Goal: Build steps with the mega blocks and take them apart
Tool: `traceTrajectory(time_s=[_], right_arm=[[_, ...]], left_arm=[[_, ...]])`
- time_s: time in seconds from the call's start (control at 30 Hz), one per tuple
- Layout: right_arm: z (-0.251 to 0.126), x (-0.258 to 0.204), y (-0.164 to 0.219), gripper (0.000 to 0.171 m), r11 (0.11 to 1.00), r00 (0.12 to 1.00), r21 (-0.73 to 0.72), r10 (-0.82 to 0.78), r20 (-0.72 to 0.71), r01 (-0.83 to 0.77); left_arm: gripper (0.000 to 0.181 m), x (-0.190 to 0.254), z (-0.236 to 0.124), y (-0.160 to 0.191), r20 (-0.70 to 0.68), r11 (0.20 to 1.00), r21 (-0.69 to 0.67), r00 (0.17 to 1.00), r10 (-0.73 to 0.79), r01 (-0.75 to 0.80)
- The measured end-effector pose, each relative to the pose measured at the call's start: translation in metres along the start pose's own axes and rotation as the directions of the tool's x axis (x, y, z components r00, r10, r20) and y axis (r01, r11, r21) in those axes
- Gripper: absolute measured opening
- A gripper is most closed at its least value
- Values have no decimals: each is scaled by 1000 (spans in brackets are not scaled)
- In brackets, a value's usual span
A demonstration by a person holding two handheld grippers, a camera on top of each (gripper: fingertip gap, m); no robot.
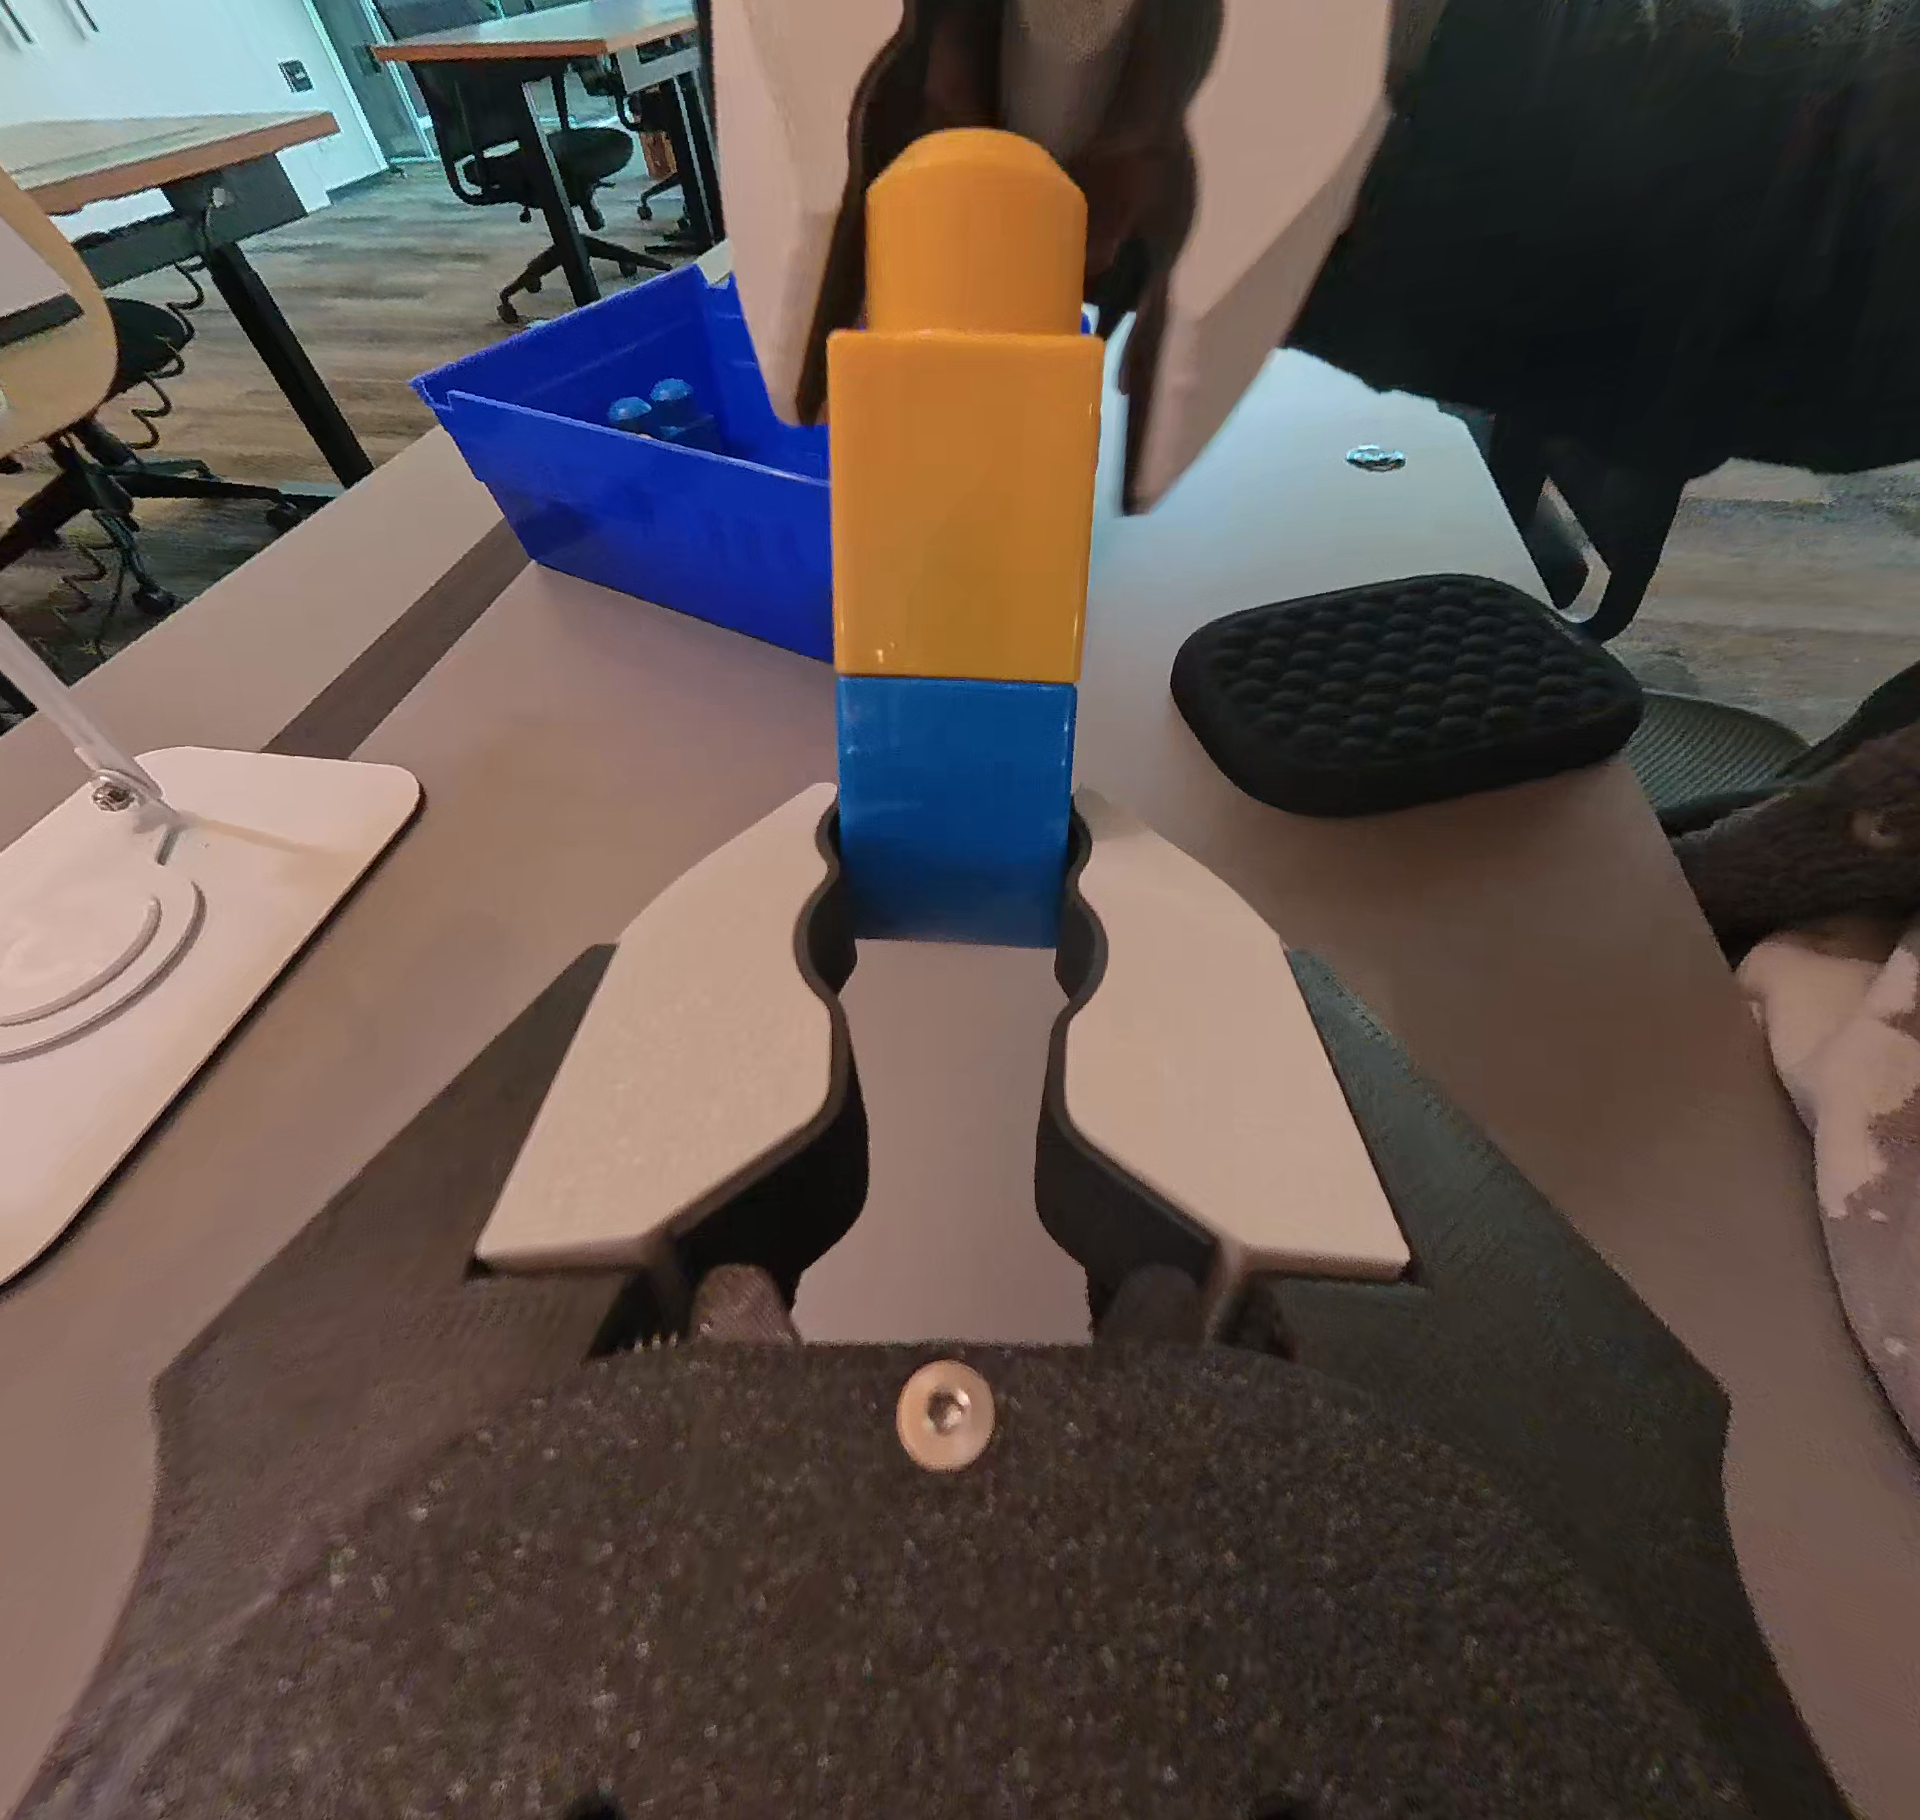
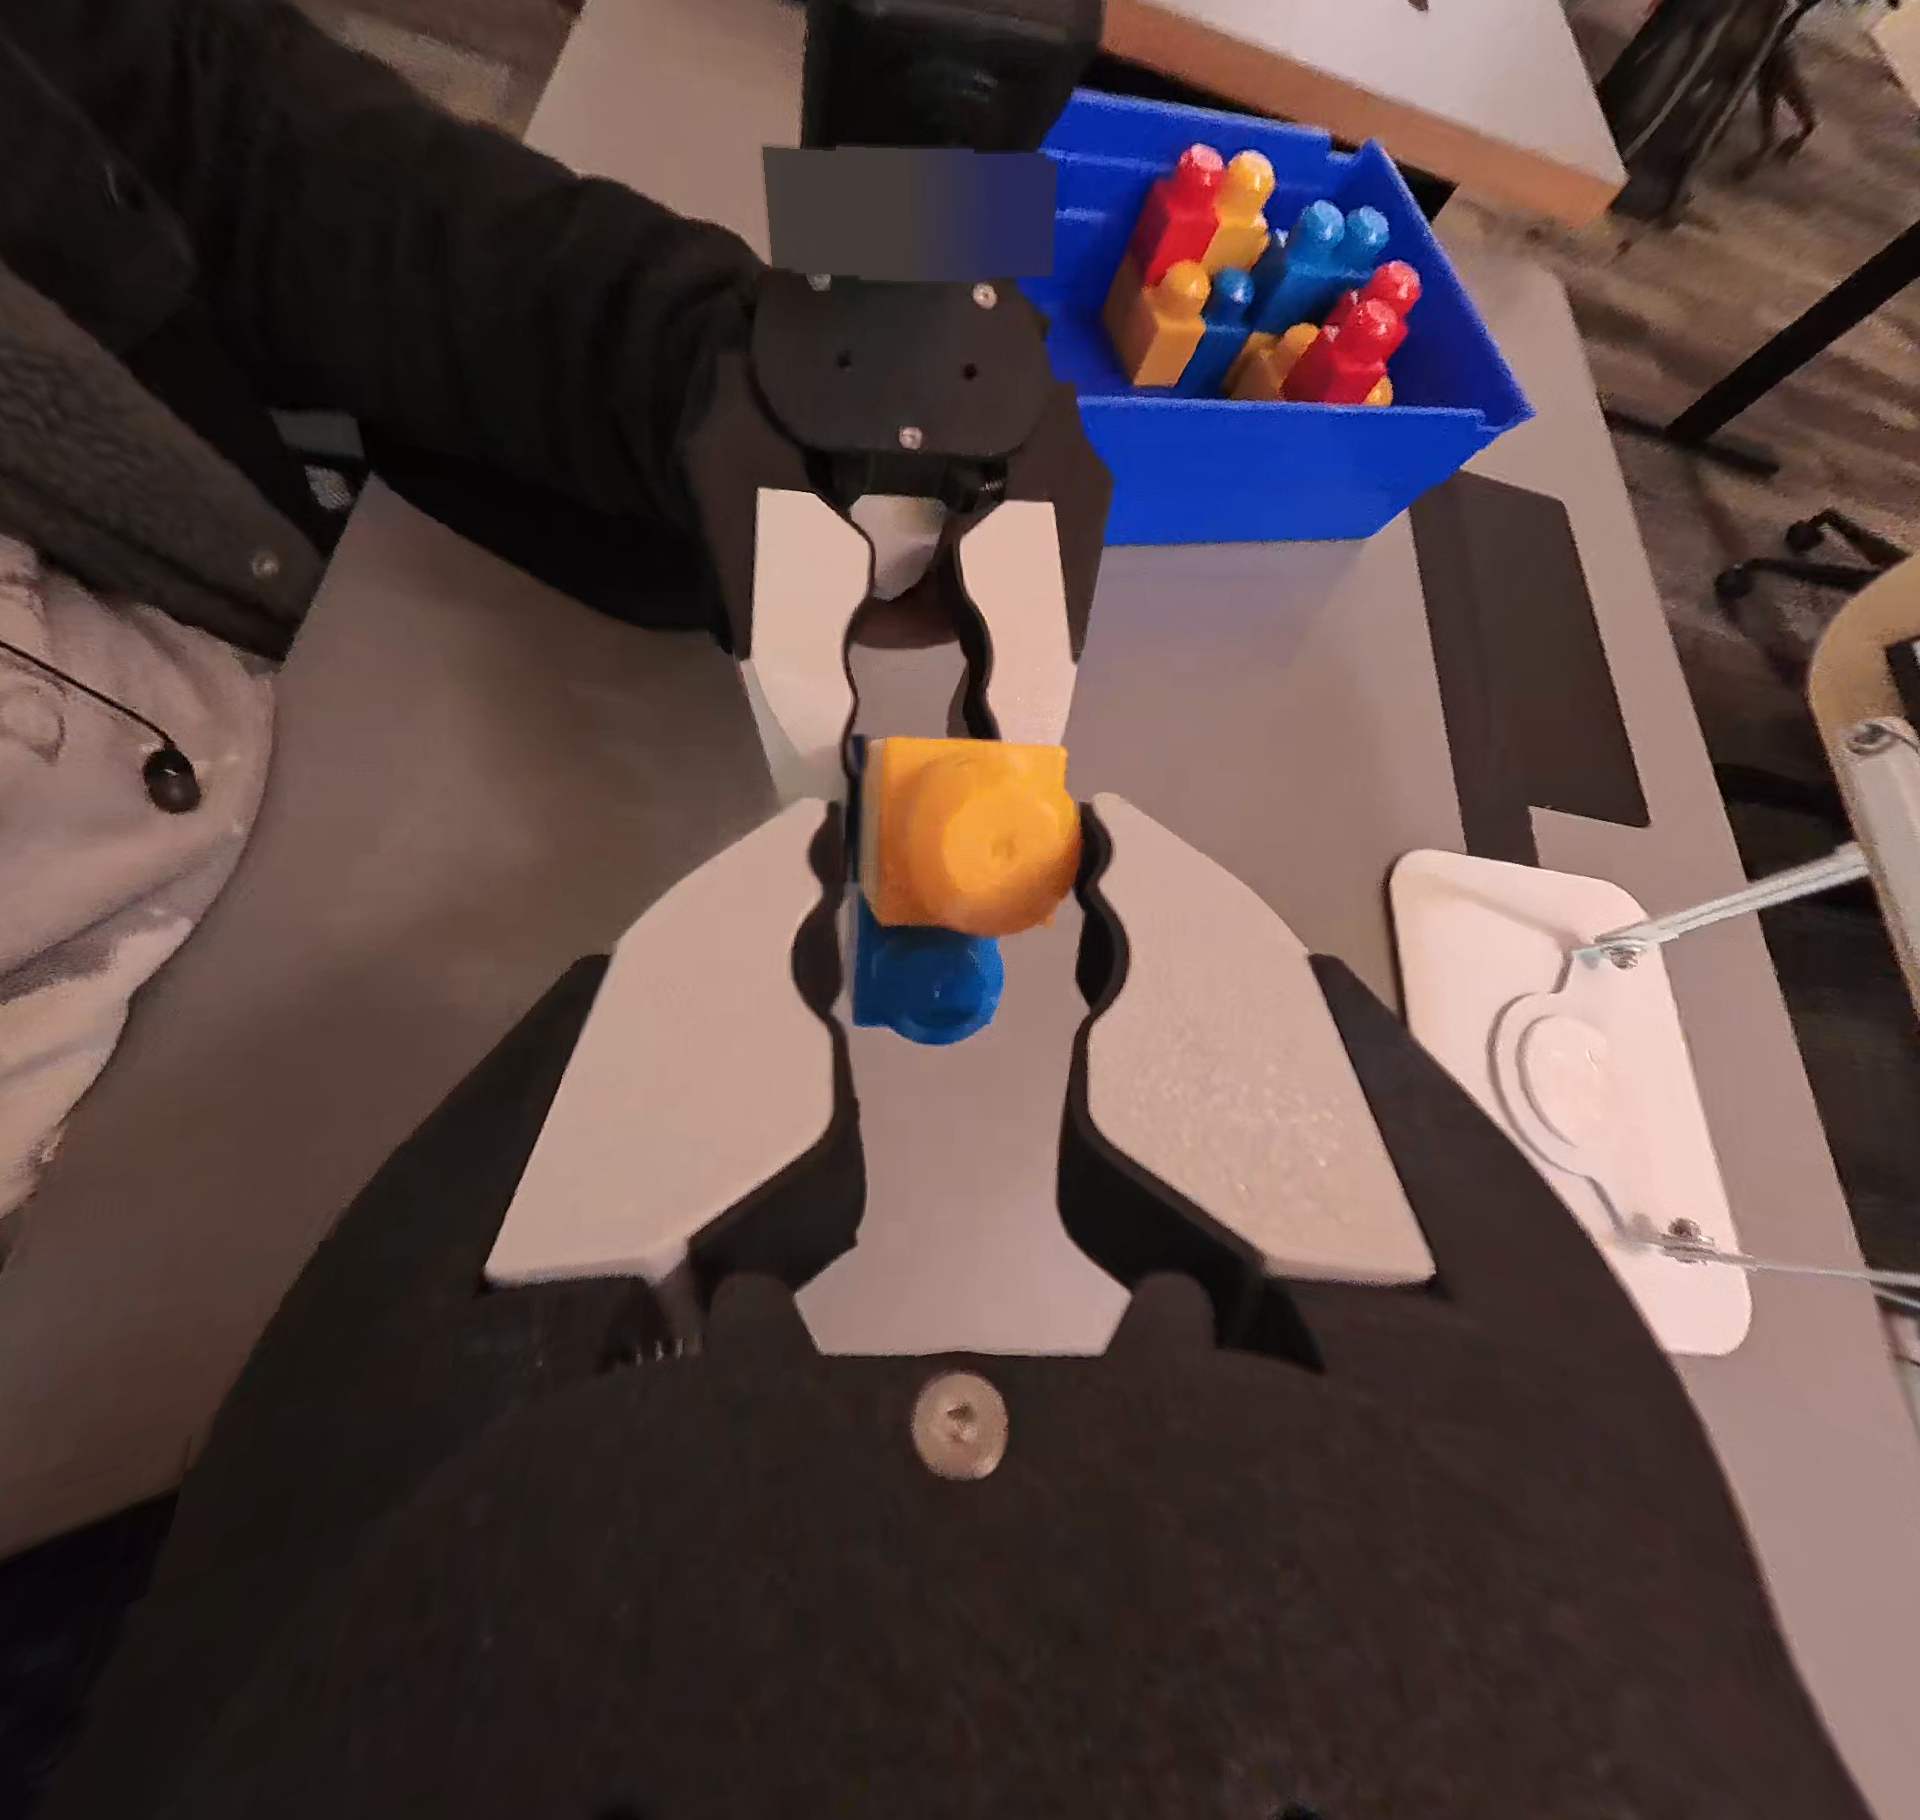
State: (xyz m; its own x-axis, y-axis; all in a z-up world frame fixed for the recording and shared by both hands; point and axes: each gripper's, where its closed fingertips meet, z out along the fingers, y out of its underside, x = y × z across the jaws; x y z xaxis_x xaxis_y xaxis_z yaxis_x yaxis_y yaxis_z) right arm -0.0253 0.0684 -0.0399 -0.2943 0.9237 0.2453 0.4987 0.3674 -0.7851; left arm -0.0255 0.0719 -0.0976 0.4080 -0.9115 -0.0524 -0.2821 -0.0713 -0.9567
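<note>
Stack: since an orange block [image 1: 961, 503] is seated on a blue block [image 1: 954, 814], hollow moulded plastic is judged, light, stiff and smooth-walled, so slip under a weak pinch is likely.
Place: the stack is stood on the counter [image 1: 623, 783]; in the left wrist view, the blue bin [image 1: 644, 513] lies at 10 o'clock behind it.
Hold: flat side walls are best pinched; the rounded stud on top would be a poor hold.
Left gripper [image 1: 954, 877]: held low and level along the counter, jaws closed on the blue block's sides.
Right gripper [image 2: 961, 835]: pointed steeply down over the stack, jaws set either side of the orange block; whether they are touching it cannot be told.
Bin: more blocks [image 2: 1268, 284] are seen at 1 o'clock in the right wrist view.
</note>
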Motion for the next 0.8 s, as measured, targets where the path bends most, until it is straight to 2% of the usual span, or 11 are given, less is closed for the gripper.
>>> traceTrajectory(time_s=[0.1, 0.3, 0.37, 0.43, 0.5, 0.63, 0.8], right_arm=[[4, 1, 4, 36, 999, 1000, -51, -13, -5, 13], [-7, 4, 0, 34, 999, 999, -30, 20, 35, -19], [-23, 13, -10, 34, 999, 999, 27, 38, 10, -38], [-48, 25, -21, 34, 995, 998, 83, 53, -23, -51], [-74, 44, -19, 34, 997, 993, 66, 49, -107, -42], [-123, 86, 19, 34, 992, 959, -63, 87, -271, -108], [-174, 120, 115, 34, 913, 895, -282, 161, -417, -296]], left_arm=[[36, -2, 0, 5, 15, 1000, -21, 1000, 14, -13], [36, -2, -5, -6, 25, 1000, 19, 1000, 19, -20], [36, -9, -6, 6, 63, 999, -38, 997, 42, -39], [36, -11, -7, 9, 47, 1000, -13, 999, -7, 8], [36, -15, -8, 8, 63, 1000, -16, 998, 0, 1], [36, -15, -9, 5, 76, 1000, -7, 997, 9, -8], [36, -18, -10, 5, 93, 1000, -5, 996, 9, -8]])
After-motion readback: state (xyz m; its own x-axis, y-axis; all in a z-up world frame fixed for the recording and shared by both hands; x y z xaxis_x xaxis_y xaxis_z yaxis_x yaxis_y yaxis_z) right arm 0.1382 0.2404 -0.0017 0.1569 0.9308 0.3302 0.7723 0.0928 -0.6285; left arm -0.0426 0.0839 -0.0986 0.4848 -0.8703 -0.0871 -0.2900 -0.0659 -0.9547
